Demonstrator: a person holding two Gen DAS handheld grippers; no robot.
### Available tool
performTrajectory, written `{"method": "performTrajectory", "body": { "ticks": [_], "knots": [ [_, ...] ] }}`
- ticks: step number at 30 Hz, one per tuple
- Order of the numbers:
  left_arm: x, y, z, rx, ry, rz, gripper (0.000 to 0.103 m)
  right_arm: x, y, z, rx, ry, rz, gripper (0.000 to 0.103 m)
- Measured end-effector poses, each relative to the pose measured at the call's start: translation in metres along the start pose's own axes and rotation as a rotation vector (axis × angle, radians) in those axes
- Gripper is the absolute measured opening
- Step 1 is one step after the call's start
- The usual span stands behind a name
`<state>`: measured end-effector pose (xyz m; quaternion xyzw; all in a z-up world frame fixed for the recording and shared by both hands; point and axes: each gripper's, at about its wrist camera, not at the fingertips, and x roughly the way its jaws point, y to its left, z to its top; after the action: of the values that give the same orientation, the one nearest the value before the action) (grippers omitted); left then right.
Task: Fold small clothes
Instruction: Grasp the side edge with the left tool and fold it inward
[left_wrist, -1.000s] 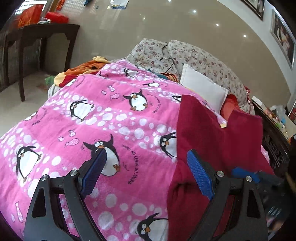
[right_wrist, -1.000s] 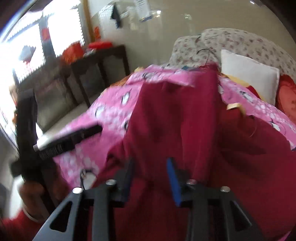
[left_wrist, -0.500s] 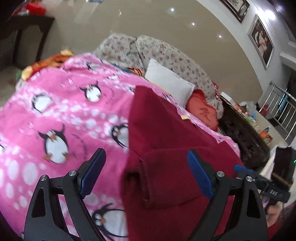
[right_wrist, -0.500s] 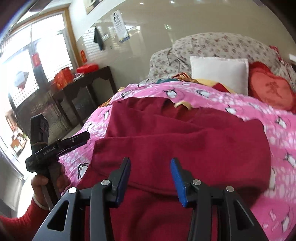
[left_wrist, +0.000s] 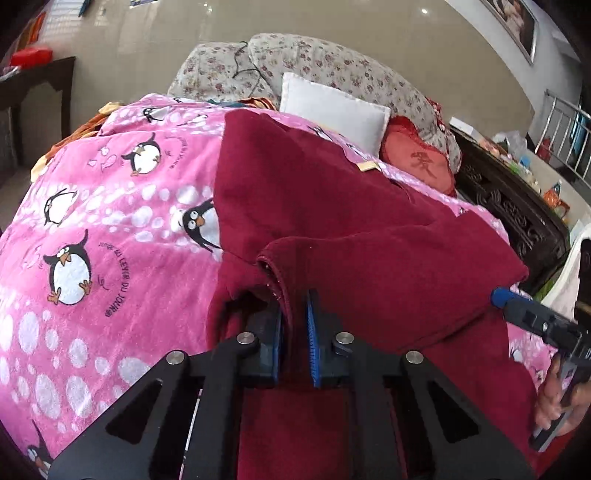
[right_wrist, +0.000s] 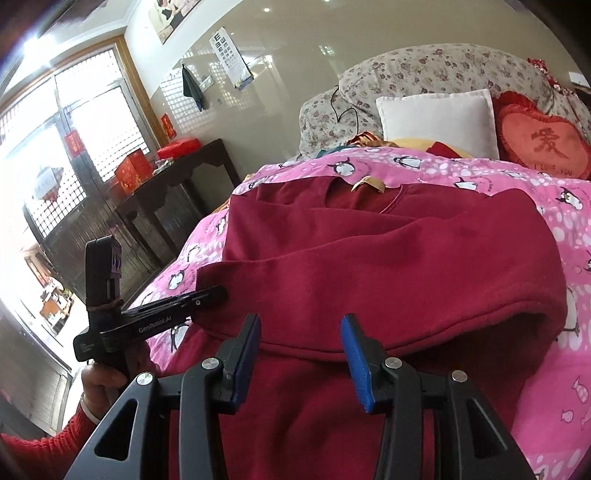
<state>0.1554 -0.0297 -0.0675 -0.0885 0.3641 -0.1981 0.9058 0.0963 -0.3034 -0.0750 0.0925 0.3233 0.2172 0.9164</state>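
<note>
Left wrist view: left gripper (left_wrist: 294, 334) clamped on a fold of the maroon garment (left_wrist: 332, 206), which lies on the pink penguin blanket (left_wrist: 110, 206). Right wrist view: right gripper (right_wrist: 301, 363), jaws parted, nothing pinched, above the garment's near hem (right_wrist: 406, 332).

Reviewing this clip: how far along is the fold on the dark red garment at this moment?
Partly done. One sleeve of the dark red garment already lies folded across its body on the pink penguin blanket. In hand: the left tongs have just closed and now pinch a folded edge near the cuff; the right tongs stand open over the hem, gripping nothing. Left: the garment is still long, collar label showing, so at least the lengthwise fold remains.
</note>
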Motion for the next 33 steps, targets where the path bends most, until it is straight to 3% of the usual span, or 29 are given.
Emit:
{"method": "performTrajectory", "body": {
  "ticks": [6,10,15,18,22,24,27,29,31,33],
  "knots": [
    [-0.035,-0.013,0.027,0.062,-0.105,-0.005,0.005,-0.02,0.002,0.009,-0.044,-0.046,-0.046,0.043],
    [-0.028,-0.02,0.059,0.101,-0.122,0.028,0.005,-0.04,-0.011,0.034,-0.03,-0.112,-0.127,0.043],
    [-0.033,-0.002,0.093,0.05,-0.182,0.04,0.005,-0.055,-0.031,0.062,-0.018,-0.16,-0.234,0.043],
    [-0.04,0.012,0.088,0.006,-0.227,0.034,0.005,-0.044,-0.043,0.061,-0.029,-0.12,-0.252,0.043],
    [0.01,0.02,0.068,0.013,-0.074,0.081,0.005,0.0,-0.08,0.038,0.036,0.06,-0.349,0.043],
    [0.031,0.022,0.056,0.021,-0.022,0.091,0.005,-0.002,-0.085,0.033,0.039,0.037,-0.334,0.043],
    [0.034,0.02,0.051,0.017,-0.027,0.095,0.005,-0.02,-0.085,0.043,0.075,-0.019,-0.31,0.044],
    [0.03,0.021,0.055,-0.002,-0.036,0.08,0.005,-0.025,-0.087,0.055,0.067,-0.049,-0.387,0.049],
    [0.026,0.021,0.057,-0.007,-0.049,0.076,0.005,-0.019,-0.093,0.063,0.074,-0.022,-0.473,0.057],
    [0.025,0.017,0.061,0.0,-0.054,0.074,0.005,-0.003,-0.106,0.068,0.094,0.059,-0.531,0.057]
  ]
}}
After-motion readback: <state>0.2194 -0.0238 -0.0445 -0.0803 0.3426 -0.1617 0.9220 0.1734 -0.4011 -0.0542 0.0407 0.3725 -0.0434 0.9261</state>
